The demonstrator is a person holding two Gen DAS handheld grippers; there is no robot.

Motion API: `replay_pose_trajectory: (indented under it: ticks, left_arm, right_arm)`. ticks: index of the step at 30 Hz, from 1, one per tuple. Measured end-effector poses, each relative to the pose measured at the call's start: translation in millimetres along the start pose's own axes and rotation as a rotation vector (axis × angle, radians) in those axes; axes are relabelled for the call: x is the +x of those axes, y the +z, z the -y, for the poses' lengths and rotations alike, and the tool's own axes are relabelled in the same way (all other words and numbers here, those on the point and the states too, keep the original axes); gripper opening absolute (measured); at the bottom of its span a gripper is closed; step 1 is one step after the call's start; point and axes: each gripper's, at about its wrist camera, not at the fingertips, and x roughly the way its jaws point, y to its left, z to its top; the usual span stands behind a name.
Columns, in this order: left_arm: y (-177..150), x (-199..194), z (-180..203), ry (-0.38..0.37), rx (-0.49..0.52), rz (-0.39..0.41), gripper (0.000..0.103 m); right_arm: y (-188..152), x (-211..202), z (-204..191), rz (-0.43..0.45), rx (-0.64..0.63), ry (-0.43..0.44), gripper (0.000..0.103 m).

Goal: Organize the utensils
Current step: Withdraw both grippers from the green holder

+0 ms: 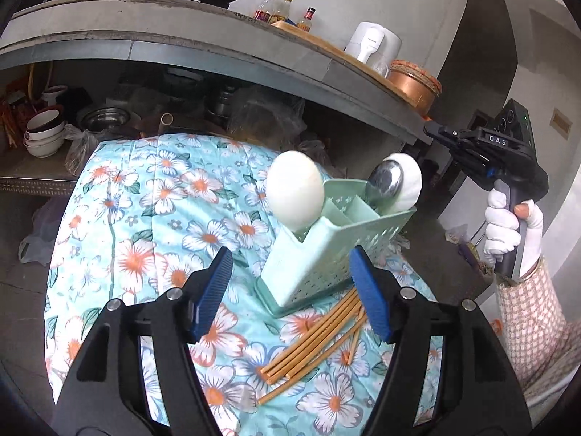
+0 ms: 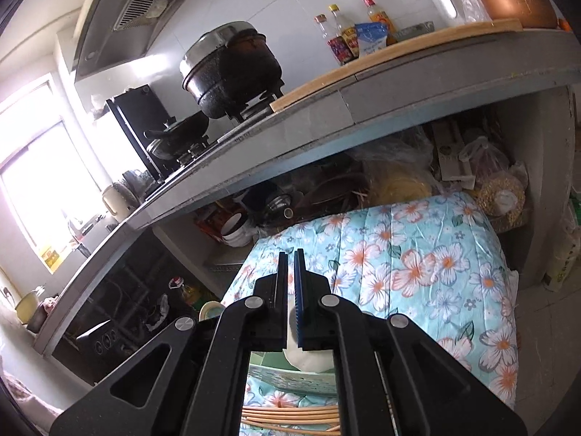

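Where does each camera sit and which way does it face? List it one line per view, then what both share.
Left wrist: on the left gripper, jaws open, looking down at the green utensil holder and bamboo chopsticks on the floral cloth; gloved right hand and right gripper at right.
Right wrist: on the right gripper, jaws shut, above the holder, facing the stove counter.
Shared: holder, chopsticks, cloth, sauce bottles.
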Motion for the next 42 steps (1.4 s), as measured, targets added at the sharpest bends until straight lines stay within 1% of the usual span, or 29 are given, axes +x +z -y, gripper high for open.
replay_pose_trajectory:
  ticks: [2,4,8,10,11,13,14,15,16,19,21,23,28,30,33,35,39,42]
  left_arm:
    - [-6,3,3,0.006,0.016,-0.012,0.064]
    - [-11,6,8,0.013,0.037,-0.019,0.064]
    - [-15,14,15,0.006,0.063,-0.036,0.064]
    - [-17,17,18,-0.004,0.068,-0.044,0.064]
    - [-17,19,20,-0.008,0.069,-0.048,0.064]
    - [-19,22,21,-0.016,0.071,-0.056,0.064]
    - [-20,23,22,-0.019,0.073,-0.060,0.064]
    - [-21,25,23,-0.021,0.074,-0.066,0.064]
    - [-21,26,24,-0.025,0.075,-0.071,0.064]
    - [-24,29,28,-0.035,0.084,-0.075,0.065]
    - [-25,30,30,-0.042,0.089,-0.074,0.068]
    - [-28,31,32,-0.049,0.097,-0.077,0.068]
    - [-31,38,40,-0.061,0.118,-0.108,0.068]
    - [-31,39,43,-0.067,0.125,-0.110,0.068]
    - [-33,38,49,-0.069,0.133,-0.103,0.068]
    - [-36,40,51,-0.068,0.130,-0.109,0.068]
    - [-41,43,52,-0.058,0.124,-0.131,0.068]
    - [-41,45,51,-0.054,0.115,-0.142,0.068]
  right_arm:
    - [-3,-3,2,0.004,0.007,-0.004,0.010]
    - [-6,-11,1,0.021,0.002,-0.018,0.023]
    - [-15,-32,0,0.047,-0.011,-0.047,0.034]
    - [-23,-44,1,0.058,-0.004,-0.052,0.043]
    - [-29,-49,2,0.061,0.000,-0.060,0.045]
    - [-41,-58,5,0.060,0.009,-0.073,0.057]
    - [-49,-62,6,0.055,0.015,-0.081,0.059]
    - [-56,-64,8,0.050,0.022,-0.093,0.064]
    - [-65,-66,10,0.044,0.035,-0.114,0.070]
    - [-93,-68,16,0.030,0.082,-0.186,0.082]
    - [-112,-65,20,-0.002,0.112,-0.221,0.084]
    - [-130,-59,23,-0.036,0.136,-0.246,0.085]
    - [-165,-47,29,-0.122,0.221,-0.228,0.086]
    - [-176,-39,34,-0.170,0.250,-0.239,0.086]
    - [-192,-31,44,-0.216,0.298,-0.253,0.086]
    - [-199,-26,51,-0.231,0.312,-0.277,0.086]
    - [-213,-17,62,-0.254,0.333,-0.298,0.086]
    - [-216,-15,63,-0.238,0.316,-0.302,0.086]
